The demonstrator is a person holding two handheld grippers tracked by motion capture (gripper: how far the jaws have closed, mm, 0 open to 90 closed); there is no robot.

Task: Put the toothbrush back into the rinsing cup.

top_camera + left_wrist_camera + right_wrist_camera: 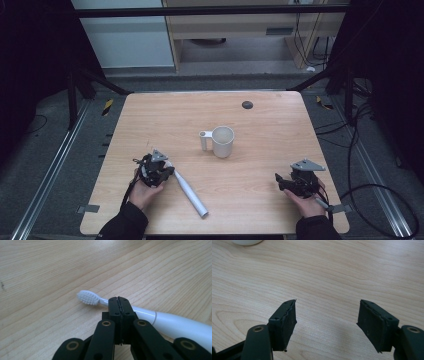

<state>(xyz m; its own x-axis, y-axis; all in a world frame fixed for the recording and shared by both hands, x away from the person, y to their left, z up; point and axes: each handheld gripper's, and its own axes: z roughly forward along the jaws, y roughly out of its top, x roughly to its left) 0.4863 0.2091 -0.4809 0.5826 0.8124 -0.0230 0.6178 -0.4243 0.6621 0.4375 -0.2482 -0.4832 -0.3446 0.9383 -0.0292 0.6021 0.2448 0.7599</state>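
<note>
- left gripper (119,301) fingers pressed flat together, nothing visibly between the pads; tips sit over the thin neck of the electric toothbrush (160,318), touching or just above it, cannot tell which
- brush head with white bristles pokes out just past the left fingers, handle runs away on the other side toward the lower right of the left gripper view
- right gripper (327,322) fingers spread wide, holding nothing, bare wood between them
- in the high view the toothbrush (190,191) lies flat on the worktop (265,200), long axis diagonal: head up by the left gripper (167,171), butt end down toward the near edge
- left hand is far nearer the toothbrush; right gripper (280,181) well apart from it, near the right edge
- white cup (222,141) stands upright mid-worktop with a small tube-like holder on its left side; beyond the brush head, apart from it, mouth open upward
- judgement: next move likely needs the left fingers to open and close across the neck or handle, at right angles to the long axis, then carry toward the cup
- room: open wood between brush and cup, nothing in the way; butt end lies near the front edge, so a push that way risks rolling it off
- small dark disc (247,104) near the far edge, out of the way
</note>
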